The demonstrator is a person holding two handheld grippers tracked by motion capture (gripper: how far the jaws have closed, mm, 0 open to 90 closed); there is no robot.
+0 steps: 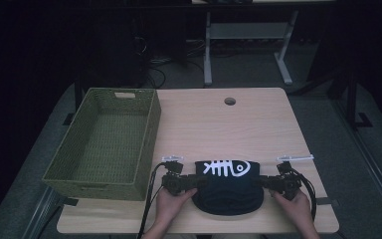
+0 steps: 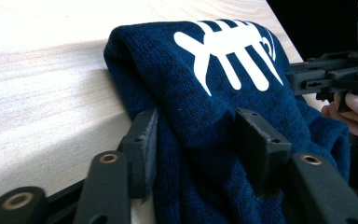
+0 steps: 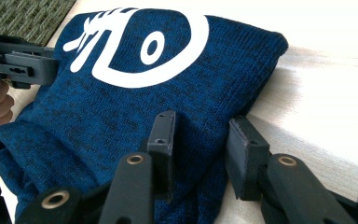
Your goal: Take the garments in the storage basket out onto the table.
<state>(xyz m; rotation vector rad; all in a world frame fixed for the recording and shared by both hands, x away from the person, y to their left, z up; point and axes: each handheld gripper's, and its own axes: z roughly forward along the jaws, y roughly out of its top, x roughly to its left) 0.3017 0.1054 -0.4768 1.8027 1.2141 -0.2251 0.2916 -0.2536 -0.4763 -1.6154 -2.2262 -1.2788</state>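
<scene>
1. Left gripper (image 1: 195, 182): jaws pinch a fold of the navy knit garment (image 1: 229, 186) at its left edge, both pads pressed into the cloth.
2. Right gripper (image 1: 262, 181): jaws straddle the garment's right edge, pads against the fabric (a fold sits between them).
3. Garment: lies folded on the table (image 1: 219, 124) between the two grippers, white fishbone print (image 1: 227, 168) uppermost.
4. Green woven basket (image 1: 107, 144): stands beyond the left gripper, well apart from the garment.
</scene>
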